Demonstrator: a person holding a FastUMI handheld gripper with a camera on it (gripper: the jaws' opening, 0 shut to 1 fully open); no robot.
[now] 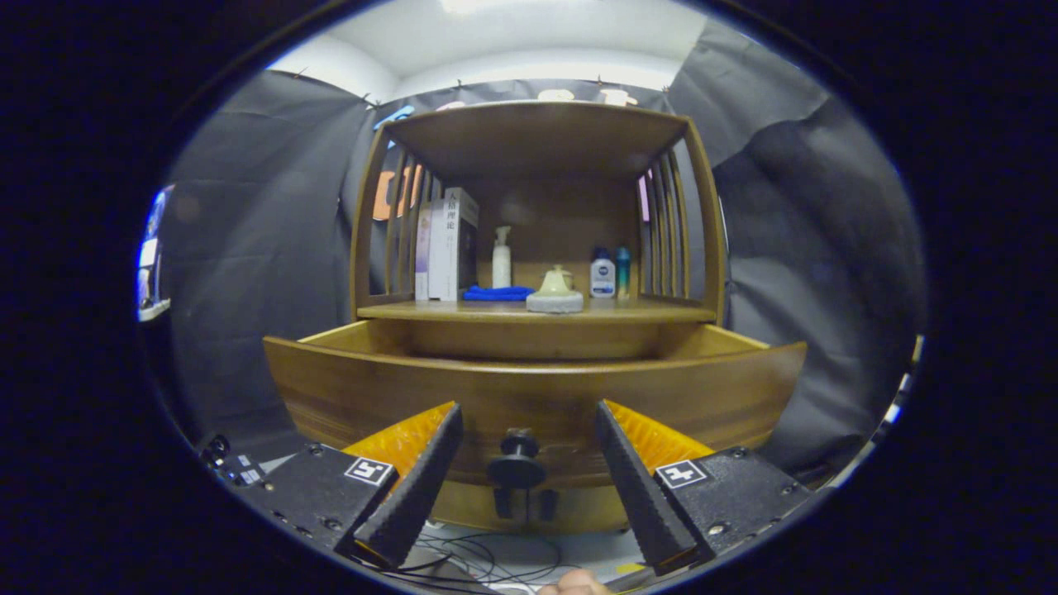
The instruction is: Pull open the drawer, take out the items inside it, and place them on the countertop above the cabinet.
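Note:
A wooden cabinet has its drawer [529, 397] pulled out toward me, its front panel wide across the view. A dark round knob [517, 464] sticks out of the drawer front, right between my fingers but apart from both. My gripper [529, 421] is open, its fingertips level with the drawer front. The drawer's inside is hidden from this low angle. Above it, the countertop [645, 312] carries a blue cloth [498, 292] and a pale lidded pot on a grey coaster [555, 291].
On the countertop's back stand upright books [450, 244], a white pump bottle [502, 258], and two small bottles [612, 273]. A roof shelf [537, 132] and slatted sides enclose it. Cables [488, 562] lie on the floor below; a hand [574, 583] shows beneath the fingers.

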